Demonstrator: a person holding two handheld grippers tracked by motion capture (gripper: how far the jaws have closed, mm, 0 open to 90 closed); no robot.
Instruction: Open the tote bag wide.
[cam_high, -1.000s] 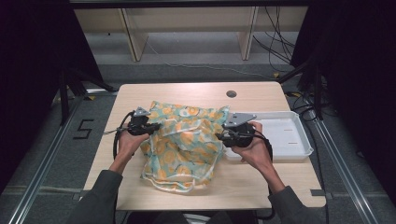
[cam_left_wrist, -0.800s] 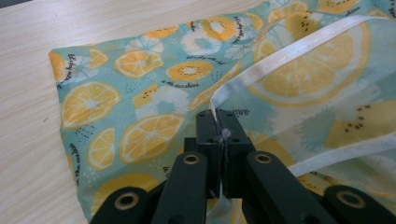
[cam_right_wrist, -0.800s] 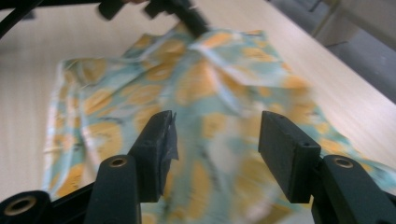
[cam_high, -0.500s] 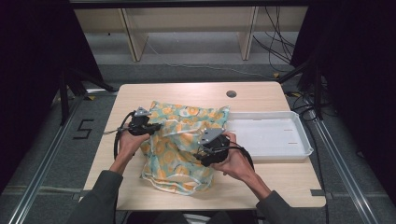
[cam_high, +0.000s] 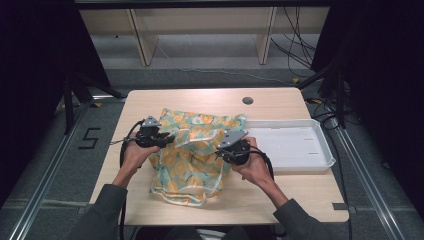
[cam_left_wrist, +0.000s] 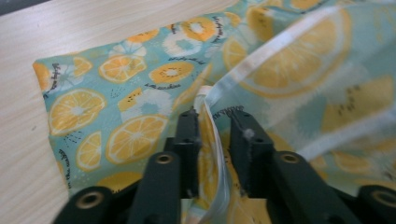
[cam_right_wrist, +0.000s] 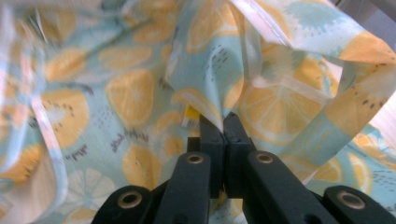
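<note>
My right gripper (cam_right_wrist: 223, 122) has just closed its fingers on a fold of the lemon-print cloth (cam_high: 192, 155) lying rumpled mid-tabletop (cam_high: 280, 192), while my left gripper (cam_left_wrist: 215, 122) has just opened narrowly around its hem, so I judge most folding remains.
</note>
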